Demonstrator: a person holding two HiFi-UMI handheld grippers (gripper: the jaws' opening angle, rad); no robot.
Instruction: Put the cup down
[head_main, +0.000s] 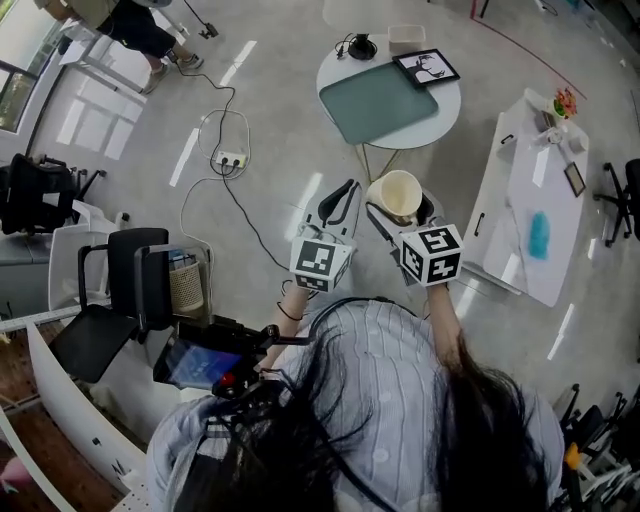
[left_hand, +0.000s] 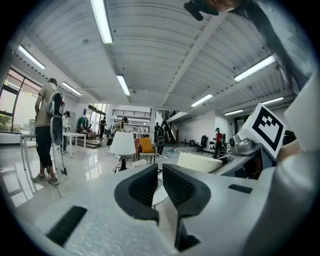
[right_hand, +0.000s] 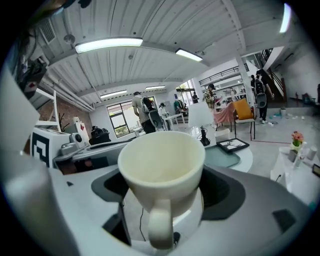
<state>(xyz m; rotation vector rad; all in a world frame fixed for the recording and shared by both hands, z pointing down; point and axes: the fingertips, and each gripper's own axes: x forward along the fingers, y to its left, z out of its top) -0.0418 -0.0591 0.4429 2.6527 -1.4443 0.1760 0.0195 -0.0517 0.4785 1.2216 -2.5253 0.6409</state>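
Cream ceramic cup (right_hand: 161, 167) clamped between jaws of right gripper (right_hand: 162, 189), handle toward its camera.
Left gripper (left_hand: 161, 183) alongside, jaws nearly together on nothing; both held in air over grey floor (head_main: 290, 90), near round white table (head_main: 445, 98).

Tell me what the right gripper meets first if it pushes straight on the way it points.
Likely the round white table, near its green mat: the right gripper, shut on the cup, points toward it. Depth is unclear, so how far off it lies cannot be told.
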